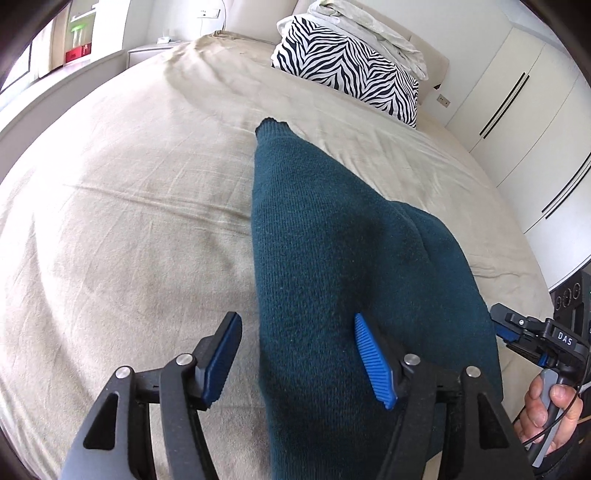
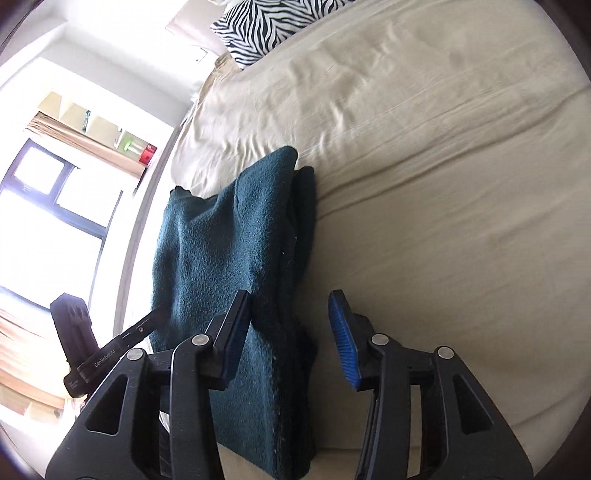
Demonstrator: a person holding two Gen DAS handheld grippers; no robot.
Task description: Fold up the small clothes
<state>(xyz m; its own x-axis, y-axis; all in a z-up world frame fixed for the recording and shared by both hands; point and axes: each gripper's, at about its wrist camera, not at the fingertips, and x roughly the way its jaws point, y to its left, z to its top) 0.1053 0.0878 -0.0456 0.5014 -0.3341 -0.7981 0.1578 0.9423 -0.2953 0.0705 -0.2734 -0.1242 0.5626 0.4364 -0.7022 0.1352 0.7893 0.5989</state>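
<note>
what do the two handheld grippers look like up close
Both the left gripper and the right gripper have black angular linkage arms with silver rivets and blue ribbed pads. The right one's black body reads "DAS", with a grey handle and thin black cable.

Folded sweater (image 1: 332, 251) lies on bed sheet (image 1: 129, 221), long axis toward the headboard. Zebra pillow (image 1: 347, 70) behind it at bed's head, folded bedding (image 1: 369, 26) stacked on pillow. Wardrobe (image 1: 517, 110) right of bed, window (image 2: 55, 206) left.
</note>
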